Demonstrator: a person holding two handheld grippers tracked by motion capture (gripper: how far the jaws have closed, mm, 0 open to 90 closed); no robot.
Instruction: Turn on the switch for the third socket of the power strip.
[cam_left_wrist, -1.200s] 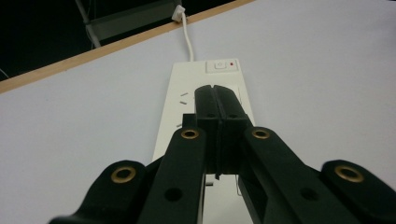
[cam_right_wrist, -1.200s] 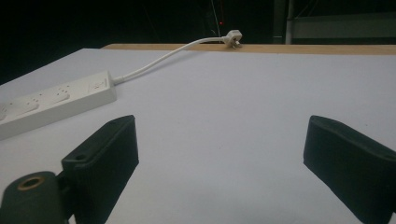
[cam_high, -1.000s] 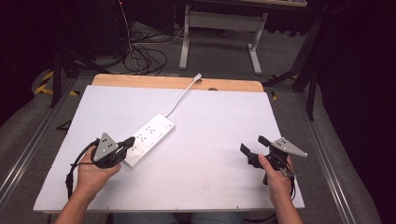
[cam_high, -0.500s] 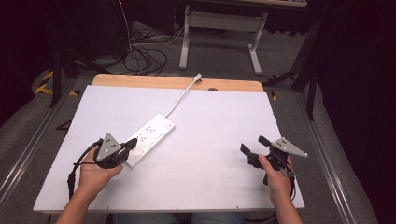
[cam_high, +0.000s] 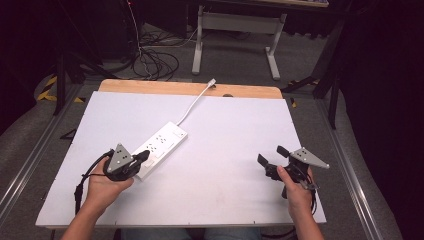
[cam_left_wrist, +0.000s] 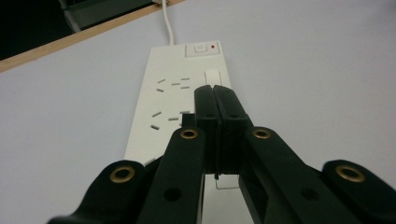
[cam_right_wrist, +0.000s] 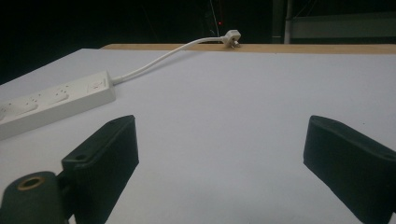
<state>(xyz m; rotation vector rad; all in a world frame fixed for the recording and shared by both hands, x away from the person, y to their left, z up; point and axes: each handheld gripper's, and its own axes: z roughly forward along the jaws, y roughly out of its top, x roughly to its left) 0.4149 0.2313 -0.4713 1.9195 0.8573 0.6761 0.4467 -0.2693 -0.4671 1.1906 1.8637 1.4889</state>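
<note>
- My left gripper (cam_high: 141, 156) sits at the near end of the white power strip (cam_high: 162, 146). Its jaws are pressed flat together with nothing between them, and their tips rest over the strip's top face.
- In the left gripper view the closed left gripper (cam_left_wrist: 215, 95) points straight up the power strip (cam_left_wrist: 182, 100). The small white tab (cam_left_wrist: 212, 77) lies just ahead of the tips, and the switch with the red light (cam_left_wrist: 201, 48) a little beyond that.
- The strip's long axis runs away from this gripper toward the far edge of the table (cam_high: 310, 200), nearly in line with the jaws, so I judge any push or press goes along its length, not across it.
- The cord (cam_high: 196, 102) leaves the far end and ends in a plug (cam_high: 212, 81) on the wooden edge, well clear of both hands.
- My right gripper (cam_high: 270, 156) stands wide open and holds nothing. It hovers over bare table, well apart from the strip.
- From the right gripper (cam_right_wrist: 219, 154) the power strip (cam_right_wrist: 56, 105) lies off to the left and ahead, seen side-on.
- The left hand is plainly nearer; I judge that the work falls to it.
</note>
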